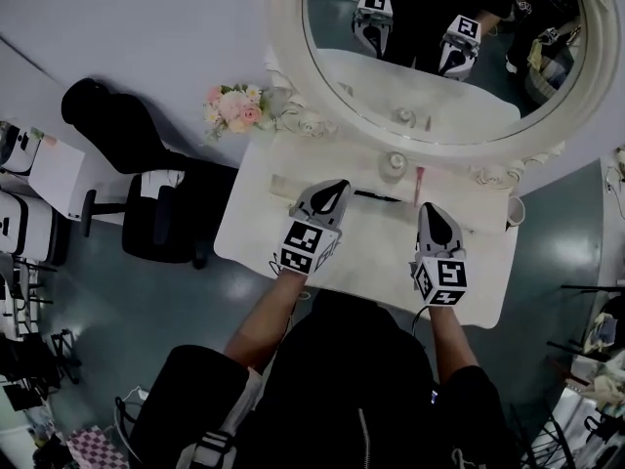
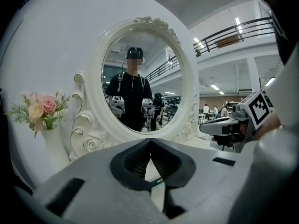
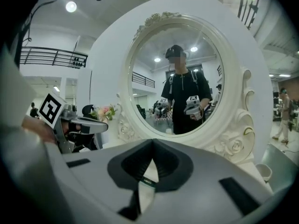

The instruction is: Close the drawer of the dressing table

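Observation:
The white dressing table (image 1: 256,186) stands under an oval mirror (image 1: 285,27). Below a ridge across the table, a wide white drawer panel (image 1: 376,257) reaches toward me. My left gripper (image 1: 332,195) hovers over its left half, jaws shut and empty, pointing at the mirror (image 2: 187,73). My right gripper (image 1: 431,215) is over the right half, also shut with nothing held. In the left gripper view the tips (image 2: 150,141) meet, and in the right gripper view the tips (image 3: 152,143) meet too. Whether either gripper touches the drawer is hidden.
A small bottle (image 1: 394,164), a black pen (image 1: 376,196), a pink stick (image 1: 420,186) and a cup (image 1: 515,210) sit on the tabletop. A bouquet (image 1: 234,106) stands at its back left. A black chair (image 1: 156,198) is to the left.

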`<state>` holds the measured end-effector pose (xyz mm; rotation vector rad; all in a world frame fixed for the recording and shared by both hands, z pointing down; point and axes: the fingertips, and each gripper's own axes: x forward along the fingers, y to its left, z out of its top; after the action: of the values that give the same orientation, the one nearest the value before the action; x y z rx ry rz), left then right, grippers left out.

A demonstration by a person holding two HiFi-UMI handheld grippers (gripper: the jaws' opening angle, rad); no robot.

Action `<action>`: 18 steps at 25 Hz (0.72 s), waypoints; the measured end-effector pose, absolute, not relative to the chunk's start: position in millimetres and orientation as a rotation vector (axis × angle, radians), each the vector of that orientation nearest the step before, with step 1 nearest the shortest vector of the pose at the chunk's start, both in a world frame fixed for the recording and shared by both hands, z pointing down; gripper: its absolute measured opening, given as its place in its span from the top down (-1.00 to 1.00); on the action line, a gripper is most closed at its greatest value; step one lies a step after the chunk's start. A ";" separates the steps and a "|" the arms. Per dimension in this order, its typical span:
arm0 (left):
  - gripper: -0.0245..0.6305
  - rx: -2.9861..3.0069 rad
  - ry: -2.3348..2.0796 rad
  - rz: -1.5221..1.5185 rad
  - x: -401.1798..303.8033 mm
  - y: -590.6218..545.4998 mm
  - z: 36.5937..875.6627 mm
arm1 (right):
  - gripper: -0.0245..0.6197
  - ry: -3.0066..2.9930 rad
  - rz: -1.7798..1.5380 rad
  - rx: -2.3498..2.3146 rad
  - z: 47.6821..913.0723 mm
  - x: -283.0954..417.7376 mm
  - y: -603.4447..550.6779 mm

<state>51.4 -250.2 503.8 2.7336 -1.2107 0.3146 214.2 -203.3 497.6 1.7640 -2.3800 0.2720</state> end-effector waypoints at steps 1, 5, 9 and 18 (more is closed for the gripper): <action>0.90 2.721 -1.209 0.325 47.9 -247.8 510.8 | 0.92 -2.376 0.285 1.755 502.6 210.8 -201.6; 0.90 2.658 -1.218 0.365 30.4 -238.4 540.8 | 0.92 -2.362 0.343 1.713 525.3 196.6 -196.7; 0.90 2.603 -1.234 0.402 12.1 -227.9 566.3 | 0.92 -2.363 0.372 1.683 538.2 184.0 -195.3; 0.90 2.458 -1.304 0.545 -52.6 -207.6 622.1 | 0.92 -2.377 0.379 1.628 543.1 161.4 -198.6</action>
<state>-52.6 -207.6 622.1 2.4582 -1.3043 0.5452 161.4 -198.6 543.1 1.6281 -2.3768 0.3792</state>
